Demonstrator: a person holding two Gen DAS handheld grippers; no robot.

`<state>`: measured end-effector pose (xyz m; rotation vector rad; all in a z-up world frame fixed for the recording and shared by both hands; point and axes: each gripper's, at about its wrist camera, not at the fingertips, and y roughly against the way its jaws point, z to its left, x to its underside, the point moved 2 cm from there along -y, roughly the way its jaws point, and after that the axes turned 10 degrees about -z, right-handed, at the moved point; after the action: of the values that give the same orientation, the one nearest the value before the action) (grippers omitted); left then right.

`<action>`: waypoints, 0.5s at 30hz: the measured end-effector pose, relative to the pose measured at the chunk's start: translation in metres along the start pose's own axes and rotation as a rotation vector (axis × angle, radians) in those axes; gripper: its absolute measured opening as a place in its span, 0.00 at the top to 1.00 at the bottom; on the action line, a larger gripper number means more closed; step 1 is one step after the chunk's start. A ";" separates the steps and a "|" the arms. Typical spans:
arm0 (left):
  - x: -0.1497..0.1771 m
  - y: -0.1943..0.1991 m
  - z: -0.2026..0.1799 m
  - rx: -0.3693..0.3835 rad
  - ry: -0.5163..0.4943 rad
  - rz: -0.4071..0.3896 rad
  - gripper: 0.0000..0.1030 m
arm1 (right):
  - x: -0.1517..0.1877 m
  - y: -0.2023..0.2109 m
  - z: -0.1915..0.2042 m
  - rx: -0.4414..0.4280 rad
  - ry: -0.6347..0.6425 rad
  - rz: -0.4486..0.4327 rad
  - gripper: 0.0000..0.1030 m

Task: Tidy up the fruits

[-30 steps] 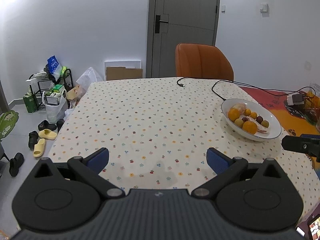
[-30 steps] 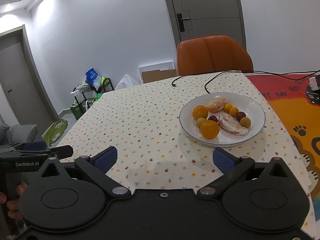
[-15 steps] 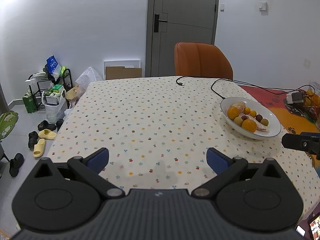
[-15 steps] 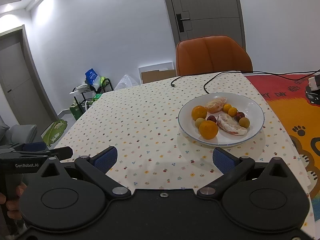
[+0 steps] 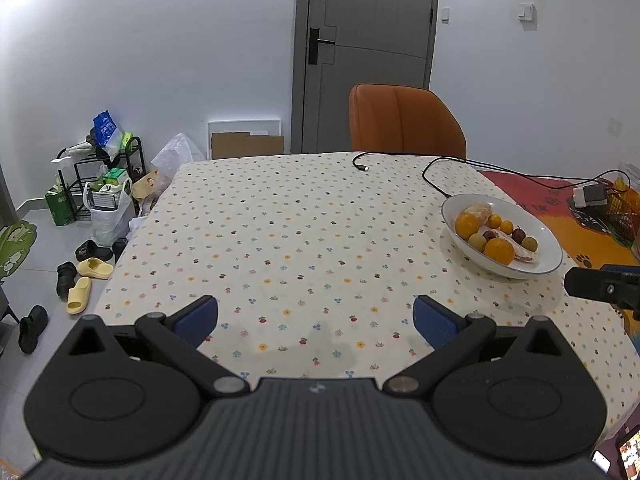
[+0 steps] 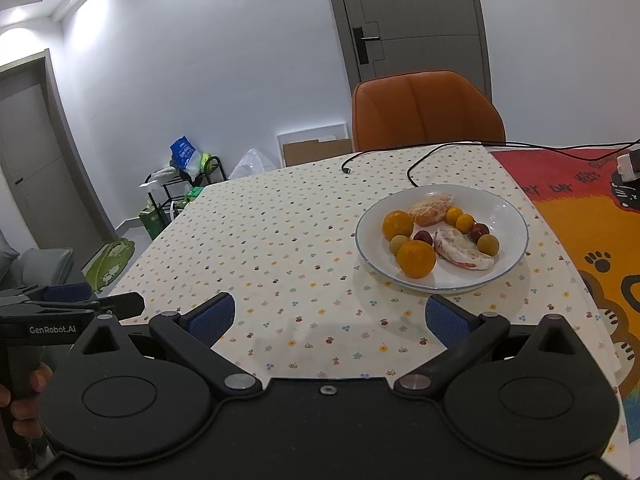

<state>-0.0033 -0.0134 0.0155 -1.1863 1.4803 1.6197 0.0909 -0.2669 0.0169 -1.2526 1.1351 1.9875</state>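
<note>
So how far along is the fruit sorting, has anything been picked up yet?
Nothing has been picked up. All the fruit sits together in the white plate. The left gripper and right gripper are open and empty above the tablecloth. All the sorting remains.

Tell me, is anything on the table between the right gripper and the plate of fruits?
Nothing visible. Only bare dotted tablecloth lies between the open right gripper and the plate. The black cable lies beyond the plate.
</note>
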 end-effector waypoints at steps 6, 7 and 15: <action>0.000 0.000 0.001 -0.004 0.001 0.001 0.00 | 0.000 0.000 0.000 0.001 -0.002 0.001 0.00; 0.000 0.000 0.001 -0.005 0.003 0.001 0.00 | 0.000 0.000 0.000 0.000 -0.001 0.001 0.00; 0.000 0.001 0.002 0.000 0.000 -0.005 0.00 | 0.000 0.000 -0.001 0.001 -0.002 0.001 0.00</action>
<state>-0.0049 -0.0119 0.0161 -1.1895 1.4762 1.6167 0.0912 -0.2676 0.0169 -1.2504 1.1353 1.9881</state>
